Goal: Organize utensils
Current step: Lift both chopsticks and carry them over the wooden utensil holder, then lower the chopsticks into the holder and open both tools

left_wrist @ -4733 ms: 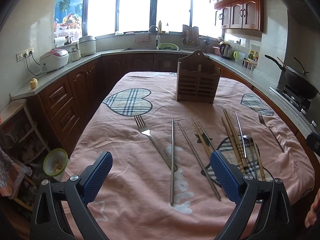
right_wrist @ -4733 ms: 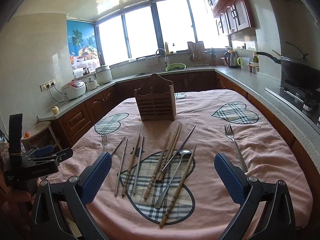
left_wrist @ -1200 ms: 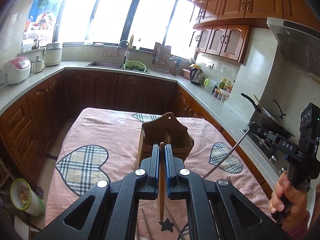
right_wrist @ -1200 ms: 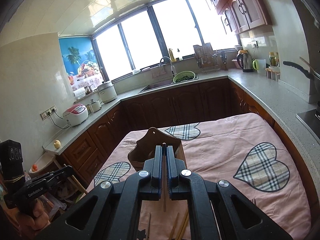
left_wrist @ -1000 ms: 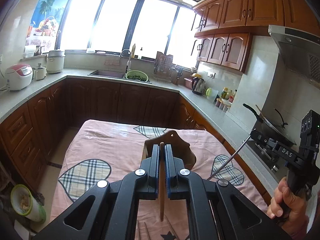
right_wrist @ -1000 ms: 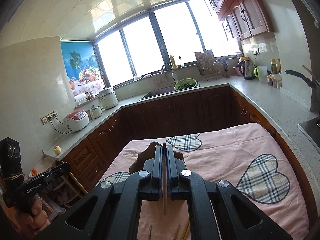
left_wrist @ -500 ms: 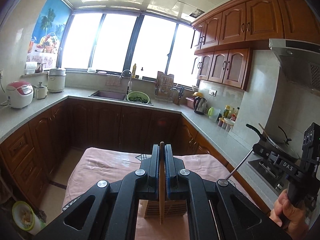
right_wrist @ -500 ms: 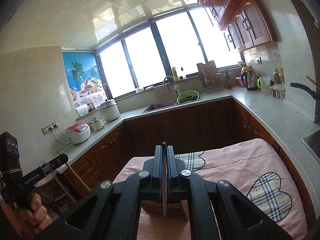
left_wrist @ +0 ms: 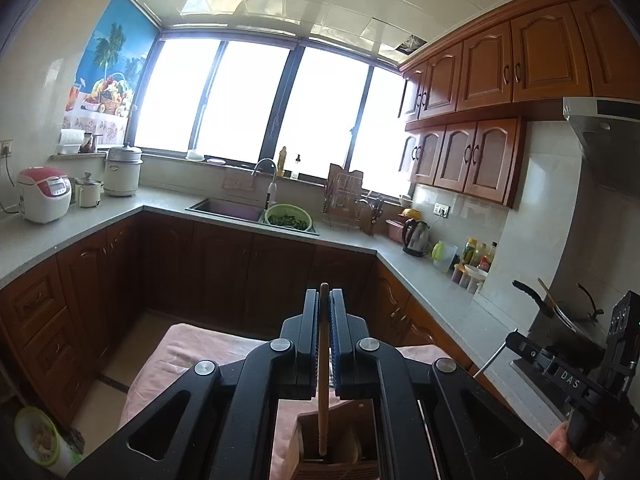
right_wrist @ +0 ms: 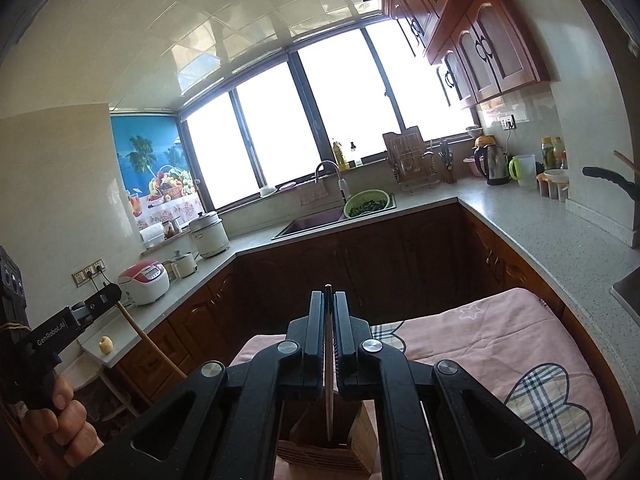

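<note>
My left gripper [left_wrist: 324, 300] is shut on a wooden chopstick [left_wrist: 323, 392] held upright; its lower tip reaches into the open top of the wooden utensil holder [left_wrist: 340, 444] directly below. My right gripper [right_wrist: 330, 304] is shut on a metal chopstick [right_wrist: 329, 396], also upright, with its tip at the top of the same holder [right_wrist: 324, 448]. The right gripper also shows at the right edge of the left wrist view [left_wrist: 552, 364], the left gripper at the left edge of the right wrist view [right_wrist: 76, 320]. The other utensils on the table are hidden.
The holder stands on a table with a pink cloth [right_wrist: 500, 340] with plaid hearts. Dark wood cabinets and a grey counter [left_wrist: 100, 220] wrap round it, with a sink [left_wrist: 228, 210], a rice cooker [left_wrist: 42, 196], a kettle [right_wrist: 494, 164] and a wok [left_wrist: 560, 320].
Both grippers have tilted up and come over the holder. The chopstick tips now sit in or at its open top, and the holder has slid to the bottom of both views.
</note>
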The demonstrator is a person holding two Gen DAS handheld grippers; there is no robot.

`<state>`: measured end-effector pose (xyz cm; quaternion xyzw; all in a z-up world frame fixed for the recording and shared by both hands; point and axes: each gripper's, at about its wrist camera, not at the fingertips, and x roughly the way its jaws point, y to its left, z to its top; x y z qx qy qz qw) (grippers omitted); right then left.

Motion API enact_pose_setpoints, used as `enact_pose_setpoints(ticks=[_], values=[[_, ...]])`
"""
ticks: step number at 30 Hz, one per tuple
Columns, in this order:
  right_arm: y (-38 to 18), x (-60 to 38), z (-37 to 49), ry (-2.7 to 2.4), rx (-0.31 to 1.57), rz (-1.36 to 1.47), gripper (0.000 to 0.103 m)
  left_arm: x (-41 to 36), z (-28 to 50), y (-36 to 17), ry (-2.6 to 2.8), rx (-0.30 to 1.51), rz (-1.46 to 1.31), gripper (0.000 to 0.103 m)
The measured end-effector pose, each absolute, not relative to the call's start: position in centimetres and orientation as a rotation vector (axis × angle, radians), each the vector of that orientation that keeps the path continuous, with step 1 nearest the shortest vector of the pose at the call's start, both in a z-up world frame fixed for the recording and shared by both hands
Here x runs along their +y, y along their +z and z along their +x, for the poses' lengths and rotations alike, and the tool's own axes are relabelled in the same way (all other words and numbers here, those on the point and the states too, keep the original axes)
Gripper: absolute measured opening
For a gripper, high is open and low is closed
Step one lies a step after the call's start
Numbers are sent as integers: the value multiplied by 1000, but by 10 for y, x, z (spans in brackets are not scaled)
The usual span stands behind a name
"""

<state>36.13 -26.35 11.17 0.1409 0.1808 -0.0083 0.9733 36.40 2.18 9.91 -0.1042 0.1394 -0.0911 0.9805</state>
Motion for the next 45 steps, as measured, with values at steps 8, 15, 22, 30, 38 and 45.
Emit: enact_pose_setpoints(ticks=[8,15,22,30,38,45], values=[[52,-277,398,-27,450,366,4,17,425,36,-134,385,-295,3],[15,-281,413,-38,492,420,4,20,461,3,-108,431,-367,3],[12,-279,414,-44,493,414,4,20,475,7,-108,449,-348,4],[12,-282,415,-48,509,417,4,27,467,11,-123,464,-351,4],[11,-284,415,-25,526,438,13,32,462,18,-117,469,-349,44],[17,-287,395,-24,493,480,71,40,438,19,-117,477,-364,63]])
